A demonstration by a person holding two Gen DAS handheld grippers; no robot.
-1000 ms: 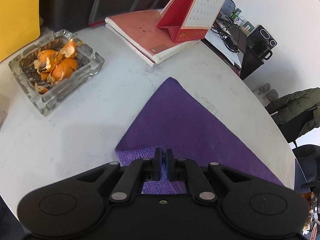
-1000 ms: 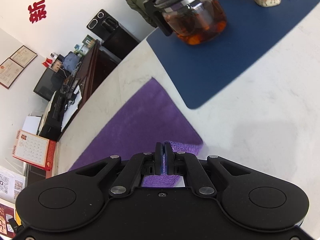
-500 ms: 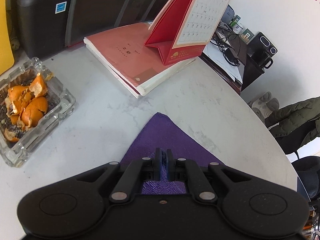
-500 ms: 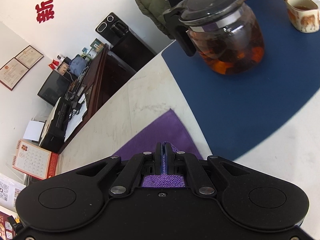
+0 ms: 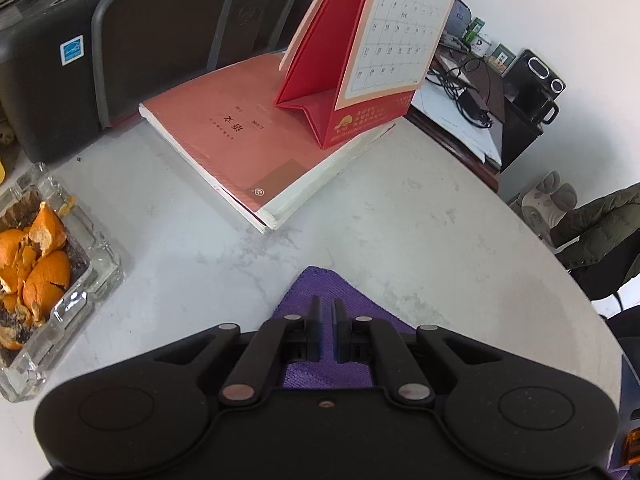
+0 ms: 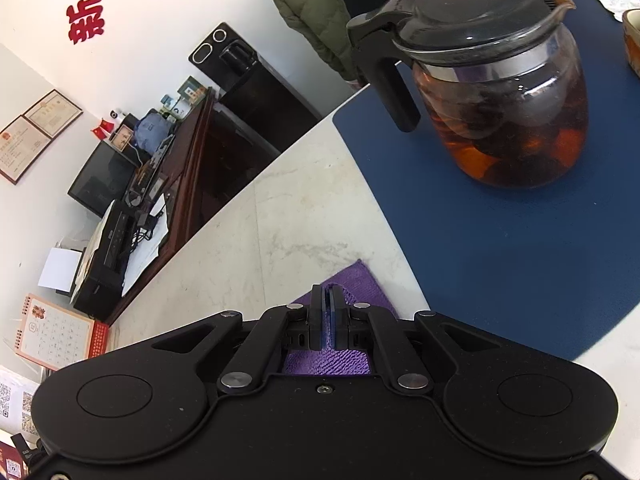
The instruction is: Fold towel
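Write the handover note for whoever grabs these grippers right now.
Left gripper: shut on a towel edge, low over the table.
Right gripper: shut on the towel's other end, beside the mat.
Towel: purple, with a corner poking out ahead of each gripper; the rest is hidden under the rigs.
Done: the held edge appears to be laid over the far edge, so one fold is nearly made.
Left: line up the corners, release, then fold again if needed. Mind the teapot on the right and the ashtray on the left.
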